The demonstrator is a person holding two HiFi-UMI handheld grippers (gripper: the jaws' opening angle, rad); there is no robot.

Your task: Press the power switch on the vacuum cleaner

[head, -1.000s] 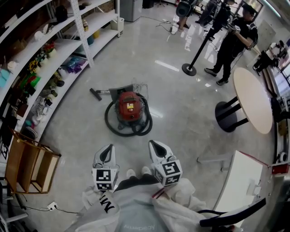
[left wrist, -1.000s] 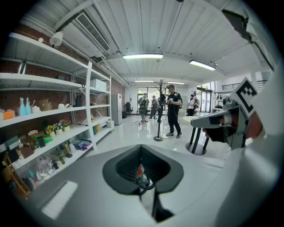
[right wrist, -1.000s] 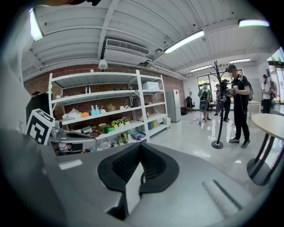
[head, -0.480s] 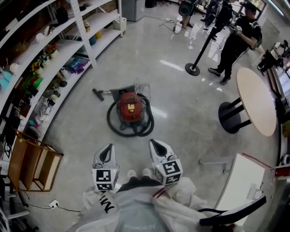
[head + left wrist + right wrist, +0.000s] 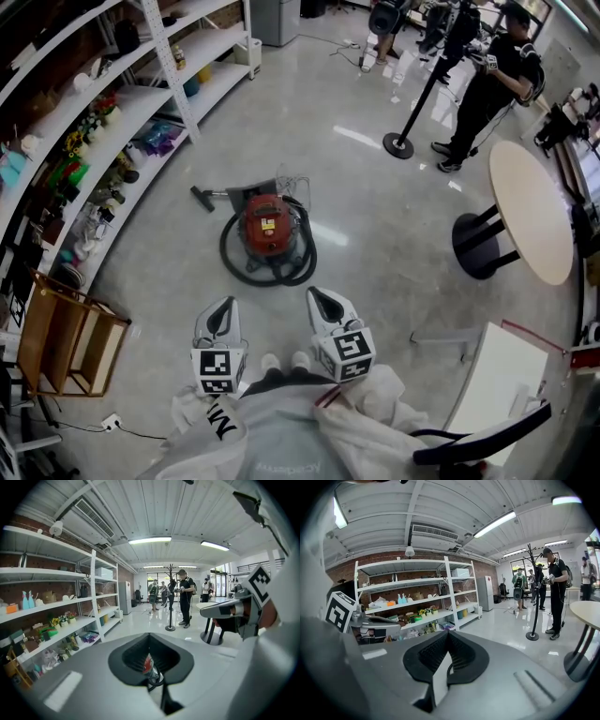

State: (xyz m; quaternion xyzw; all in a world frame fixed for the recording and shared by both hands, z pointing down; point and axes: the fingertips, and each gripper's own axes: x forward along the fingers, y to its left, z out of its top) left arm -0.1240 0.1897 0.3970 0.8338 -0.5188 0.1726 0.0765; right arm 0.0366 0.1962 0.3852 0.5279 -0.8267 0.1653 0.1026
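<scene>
Head view: red vacuum cleaner (image 5: 267, 225) on the floor (image 5: 384, 220), hose (image 5: 228, 255) coiled round it, well ahead of left claw (image 5: 223, 307) and right claw (image 5: 317, 298), side by side. Left gripper view: jaws pressed together, holding nothing, vacuum cleaner glimpsed beyond. Right gripper view: jaws likewise together, empty.
</scene>
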